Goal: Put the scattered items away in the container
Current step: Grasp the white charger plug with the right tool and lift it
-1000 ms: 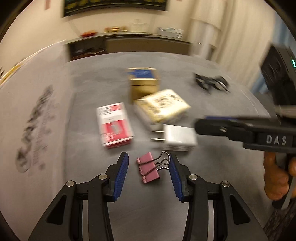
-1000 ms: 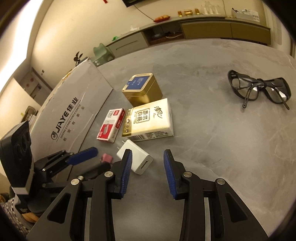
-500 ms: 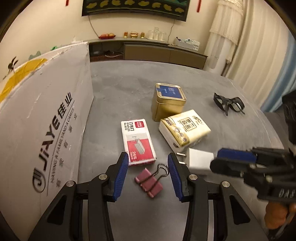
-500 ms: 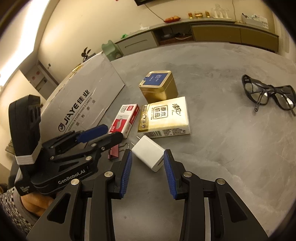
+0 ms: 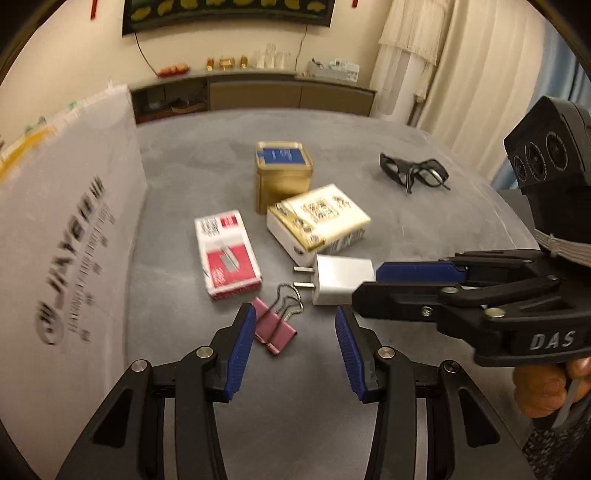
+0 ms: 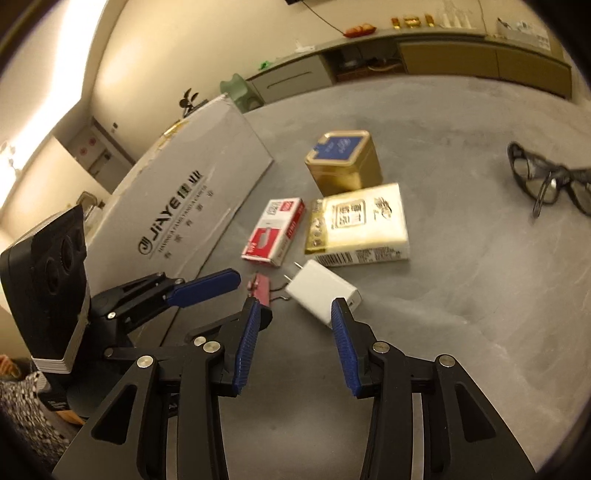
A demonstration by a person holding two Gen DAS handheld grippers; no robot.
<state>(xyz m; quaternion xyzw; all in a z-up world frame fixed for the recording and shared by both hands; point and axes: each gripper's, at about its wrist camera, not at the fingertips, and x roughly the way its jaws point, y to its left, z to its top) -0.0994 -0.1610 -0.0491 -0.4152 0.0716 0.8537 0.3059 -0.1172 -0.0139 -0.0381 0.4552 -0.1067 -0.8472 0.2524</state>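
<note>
Left tongs (image 5: 295, 332) spread wide over the pink binder clip (image 5: 275, 328), right tongs (image 6: 293, 332) also wide around the white charger (image 6: 323, 293), both things lay on the grey desk (image 6: 461, 295).

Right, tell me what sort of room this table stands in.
Probably a home living or dining room: a long low sideboard carrying small ornaments against the wall, pale curtains, and a dark framed picture above.

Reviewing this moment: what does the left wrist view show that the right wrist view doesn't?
Only the left wrist view: a hand gripping the right gripper, and curtains.
Only the right wrist view: a doorway and the left gripper seen from the side.
Both: pink binder clip, white charger, staples box, tissue pack, gold tin, glasses, cardboard box.
</note>
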